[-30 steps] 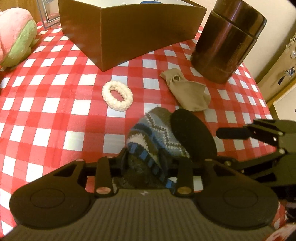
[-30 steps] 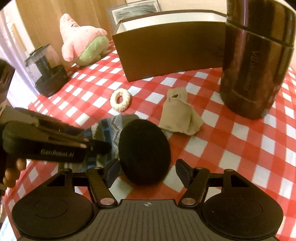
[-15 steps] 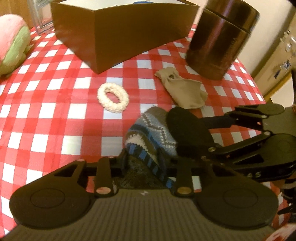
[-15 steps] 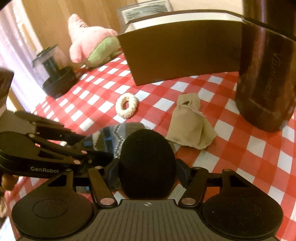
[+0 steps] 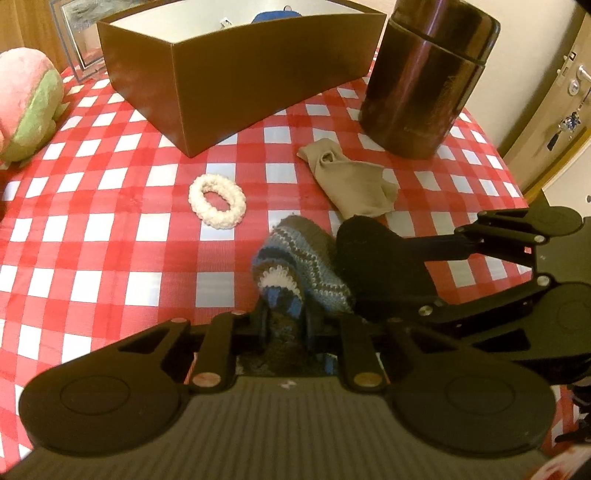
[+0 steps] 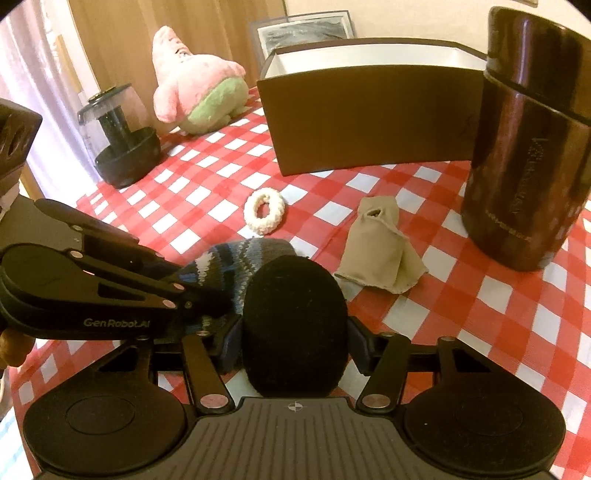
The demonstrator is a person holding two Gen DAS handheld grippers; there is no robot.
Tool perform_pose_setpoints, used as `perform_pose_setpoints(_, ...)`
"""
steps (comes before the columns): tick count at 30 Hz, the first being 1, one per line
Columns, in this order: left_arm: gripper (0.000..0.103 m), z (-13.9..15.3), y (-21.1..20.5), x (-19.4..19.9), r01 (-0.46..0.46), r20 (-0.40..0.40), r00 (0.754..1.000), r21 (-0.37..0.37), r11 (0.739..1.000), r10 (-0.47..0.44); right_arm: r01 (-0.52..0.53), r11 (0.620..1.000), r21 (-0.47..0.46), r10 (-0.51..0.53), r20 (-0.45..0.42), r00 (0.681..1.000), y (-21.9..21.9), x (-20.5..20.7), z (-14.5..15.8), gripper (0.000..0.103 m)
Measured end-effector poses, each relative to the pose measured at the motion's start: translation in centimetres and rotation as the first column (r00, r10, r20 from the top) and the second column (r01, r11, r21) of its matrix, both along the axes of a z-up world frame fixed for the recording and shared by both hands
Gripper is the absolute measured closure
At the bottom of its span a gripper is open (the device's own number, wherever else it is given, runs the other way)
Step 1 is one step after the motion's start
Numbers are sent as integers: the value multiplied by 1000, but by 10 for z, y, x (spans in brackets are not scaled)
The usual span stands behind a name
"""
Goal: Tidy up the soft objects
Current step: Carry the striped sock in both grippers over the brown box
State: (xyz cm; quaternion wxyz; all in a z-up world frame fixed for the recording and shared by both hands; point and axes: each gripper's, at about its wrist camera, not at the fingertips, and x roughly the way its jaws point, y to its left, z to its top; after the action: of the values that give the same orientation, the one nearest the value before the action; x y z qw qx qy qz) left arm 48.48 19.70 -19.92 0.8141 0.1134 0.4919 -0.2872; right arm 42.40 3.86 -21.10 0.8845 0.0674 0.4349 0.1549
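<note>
Brown box open at the top, pale inside, standing at the far side of a red-and-white checked cloth; something blue poking above its rim, too hidden to name. Tall dark canister lidded beside the box, contents unseen. Left gripper pinched tight on a striped knitted sock, jaws nearly together with the wool squeezed between. Right gripper clamped around a black pad, jaws held wide by its bulk. Sock and pad touching, low over the cloth. Beyond them, lying loose on the cloth: white scrunchie, beige sock. Pink-and-green plush toy and a small black-based jar off to the left.
</note>
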Motion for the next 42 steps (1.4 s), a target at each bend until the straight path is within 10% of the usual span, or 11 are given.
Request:
perform_pose_setpoints(20,88,103,47,14,-143,218,962,-115,983,166,66,998,-22,-63,115,991,-21,17,71,45)
perform_pose_setpoints(42,87,166,-2,160,-186,350,900,-228,956,259,152,988,17,-151,290,945,-38,160,143,45)
